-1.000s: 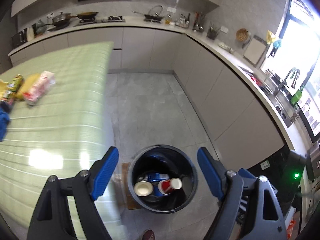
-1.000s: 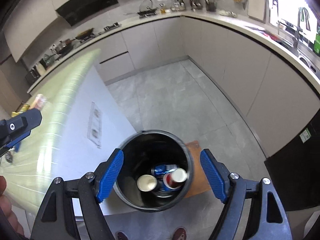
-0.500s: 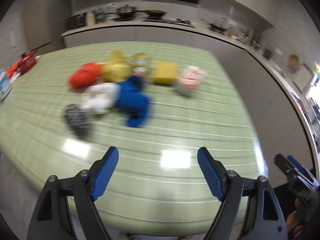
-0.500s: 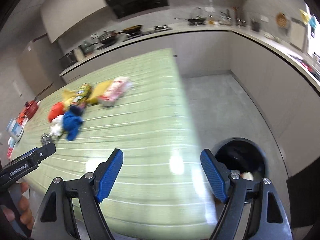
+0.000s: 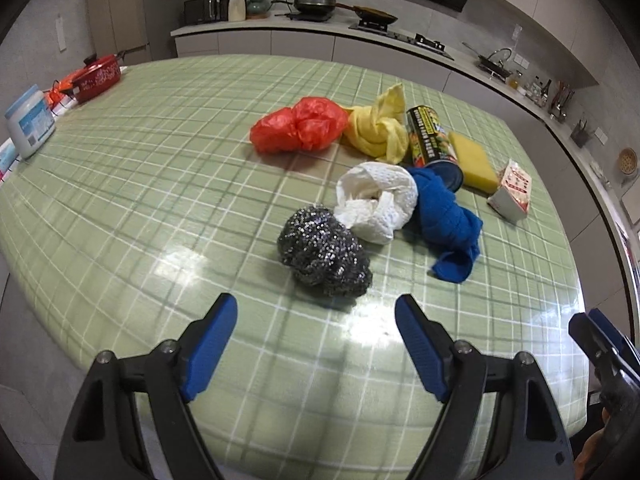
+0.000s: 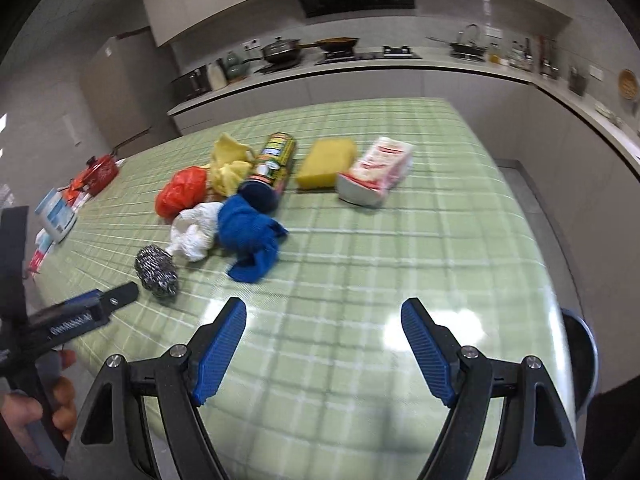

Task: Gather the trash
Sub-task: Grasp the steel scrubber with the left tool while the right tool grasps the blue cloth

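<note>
A heap of trash lies on the green checked table (image 5: 160, 184): a steel wool ball (image 5: 324, 252), crumpled white paper (image 5: 378, 204), a blue cloth (image 5: 448, 220), a red plastic bag (image 5: 300, 124), a yellow cloth (image 5: 380, 128), a tipped can (image 5: 432, 140), a yellow sponge (image 5: 474, 160) and a pink-white carton (image 5: 514, 192). My left gripper (image 5: 316, 316) hangs open just short of the steel wool, nothing between its fingers. My right gripper (image 6: 324, 316) is open and empty over bare tablecloth (image 6: 400, 240), with the blue cloth (image 6: 248, 228) and carton (image 6: 378, 172) beyond it.
A red pot (image 5: 98, 78) and a white tub (image 5: 30, 122) stand at the table's far left edge. The black bin's rim (image 6: 580, 360) shows past the table's right edge. Counters with pans run along the back wall. A hand (image 6: 36, 408) holds the left gripper.
Both grippers swung away from the black bin on the floor and over the table; the trash heap now lies ahead, closer and sharper than half a second ago. Both stayed open.
</note>
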`<state>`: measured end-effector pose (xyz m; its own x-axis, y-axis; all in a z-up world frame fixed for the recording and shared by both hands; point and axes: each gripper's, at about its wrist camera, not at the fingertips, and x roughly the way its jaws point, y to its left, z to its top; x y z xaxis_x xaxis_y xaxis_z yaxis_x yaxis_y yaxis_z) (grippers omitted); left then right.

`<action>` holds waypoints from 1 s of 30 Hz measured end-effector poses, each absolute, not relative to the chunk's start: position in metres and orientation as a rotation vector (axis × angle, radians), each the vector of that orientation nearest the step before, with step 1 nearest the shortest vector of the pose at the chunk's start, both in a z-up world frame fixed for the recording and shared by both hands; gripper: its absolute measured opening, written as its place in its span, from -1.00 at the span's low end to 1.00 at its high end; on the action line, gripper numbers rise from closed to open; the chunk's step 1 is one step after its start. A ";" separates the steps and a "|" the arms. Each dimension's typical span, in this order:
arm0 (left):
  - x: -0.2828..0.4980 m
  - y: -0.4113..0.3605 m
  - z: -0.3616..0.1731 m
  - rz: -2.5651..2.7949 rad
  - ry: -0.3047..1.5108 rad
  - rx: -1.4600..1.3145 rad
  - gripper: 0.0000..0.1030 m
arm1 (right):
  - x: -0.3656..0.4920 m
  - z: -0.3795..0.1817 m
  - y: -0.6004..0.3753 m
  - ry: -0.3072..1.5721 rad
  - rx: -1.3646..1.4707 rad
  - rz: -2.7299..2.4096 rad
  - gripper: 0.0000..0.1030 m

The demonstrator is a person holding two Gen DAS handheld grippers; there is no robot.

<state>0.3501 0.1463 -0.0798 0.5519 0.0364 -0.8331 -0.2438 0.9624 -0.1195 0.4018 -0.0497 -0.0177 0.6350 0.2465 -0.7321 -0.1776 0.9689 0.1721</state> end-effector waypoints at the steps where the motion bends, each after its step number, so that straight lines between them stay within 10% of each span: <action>1: 0.355 0.146 -0.084 0.172 0.982 -0.240 0.59 | 0.407 -0.019 -0.046 0.844 0.084 0.257 0.58; 9: 0.389 0.162 -0.110 0.187 1.006 -0.252 0.56 | 0.452 -0.037 -0.020 0.869 0.068 0.327 0.58; 16: 0.397 0.188 -0.116 0.134 1.003 -0.199 0.00 | 0.482 -0.051 0.016 0.894 0.048 0.345 0.58; 30: 0.415 0.215 -0.111 -0.010 1.002 -0.106 -0.07 | 0.522 -0.082 0.059 0.957 0.061 0.313 0.39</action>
